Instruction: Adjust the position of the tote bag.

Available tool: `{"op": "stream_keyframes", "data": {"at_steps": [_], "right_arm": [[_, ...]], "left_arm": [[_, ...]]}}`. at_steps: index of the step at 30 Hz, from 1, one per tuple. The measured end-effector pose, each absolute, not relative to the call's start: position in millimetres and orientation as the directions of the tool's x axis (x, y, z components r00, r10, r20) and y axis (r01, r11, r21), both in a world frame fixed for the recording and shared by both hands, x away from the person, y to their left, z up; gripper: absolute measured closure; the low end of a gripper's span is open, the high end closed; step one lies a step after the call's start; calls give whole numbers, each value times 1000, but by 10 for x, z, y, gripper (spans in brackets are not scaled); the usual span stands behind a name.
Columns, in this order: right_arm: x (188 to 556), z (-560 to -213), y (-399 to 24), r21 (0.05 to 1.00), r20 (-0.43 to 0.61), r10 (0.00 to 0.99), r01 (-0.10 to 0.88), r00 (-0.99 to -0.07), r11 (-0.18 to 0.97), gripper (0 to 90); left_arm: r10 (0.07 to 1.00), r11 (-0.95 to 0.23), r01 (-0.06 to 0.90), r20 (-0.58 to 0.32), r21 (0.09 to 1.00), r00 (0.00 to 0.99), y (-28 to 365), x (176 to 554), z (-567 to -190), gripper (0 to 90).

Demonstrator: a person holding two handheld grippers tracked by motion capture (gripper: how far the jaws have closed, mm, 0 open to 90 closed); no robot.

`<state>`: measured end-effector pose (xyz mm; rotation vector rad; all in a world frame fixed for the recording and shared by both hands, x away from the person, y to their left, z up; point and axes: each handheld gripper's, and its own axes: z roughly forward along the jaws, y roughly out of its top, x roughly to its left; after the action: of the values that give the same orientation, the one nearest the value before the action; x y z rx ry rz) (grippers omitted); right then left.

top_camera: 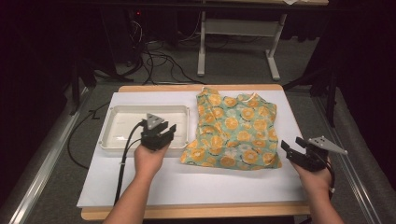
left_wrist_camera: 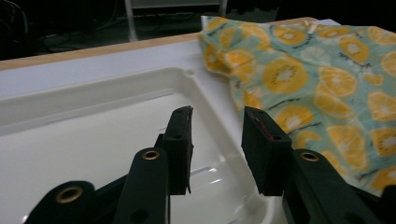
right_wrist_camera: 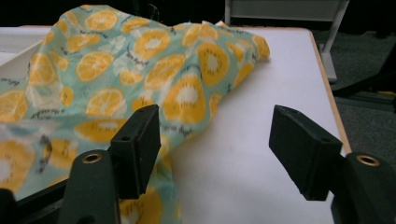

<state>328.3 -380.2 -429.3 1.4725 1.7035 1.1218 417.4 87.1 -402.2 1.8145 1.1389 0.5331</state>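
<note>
1. Closest to the camera in the high view are the person's two forearms, coming in from the bottom edge, one gripper in each hand.
2. The right gripper (top_camera: 290, 150) hovers just off the cloth's near right corner – jaws spread wide with nothing between them, and in the right gripper view its left jaw sits right at the cloth's edge. Can't quite tell if it brushes the fabric.
3. The left gripper (top_camera: 169, 132) is over the near right part of the white tray (top_camera: 108, 140), jaws partly apart and empty.
4. The cloth (top_camera: 237, 127) – teal with orange slices printed on it – lies folded on the white table (top_camera: 196, 184), just right of the tray, its left edge touching or lapping the tray's rim.
5. Farther back: a grey floor with black cables (top_camera: 159, 60) and the white legs of another table (top_camera: 201, 46).
</note>
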Motion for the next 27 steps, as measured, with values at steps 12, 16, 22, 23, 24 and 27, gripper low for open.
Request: {"op": "stream_keyframes", "data": {"at_steps": [12,16,22,23,24,27], "right_arm": [[4059,-4089,-3668,856,49,978,513,-205,65,329],[4278,-4129,-3635,826,67,977,560,-203,60,216],[4655,-4271,-3658,771,135,974,637,-182,12,118],[4681,-4301,-3658,760,149,972,650,-179,3,118],[4715,-4342,-3657,749,156,972,663,-178,1,126],[4766,-4423,-3665,730,168,968,683,-186,4,158]], "left_arm": [[859,-159,614,-198,773,472,-49,4898,-3994,380],[861,-160,625,-202,764,468,-218,5058,-4014,313],[871,-186,725,-231,663,434,-485,5302,-4288,199],[873,-190,745,-237,640,426,-501,5330,-4345,214],[873,-199,764,-243,614,423,-515,5354,-4395,242],[870,-214,776,-245,593,428,-548,5383,-4458,318]]}}
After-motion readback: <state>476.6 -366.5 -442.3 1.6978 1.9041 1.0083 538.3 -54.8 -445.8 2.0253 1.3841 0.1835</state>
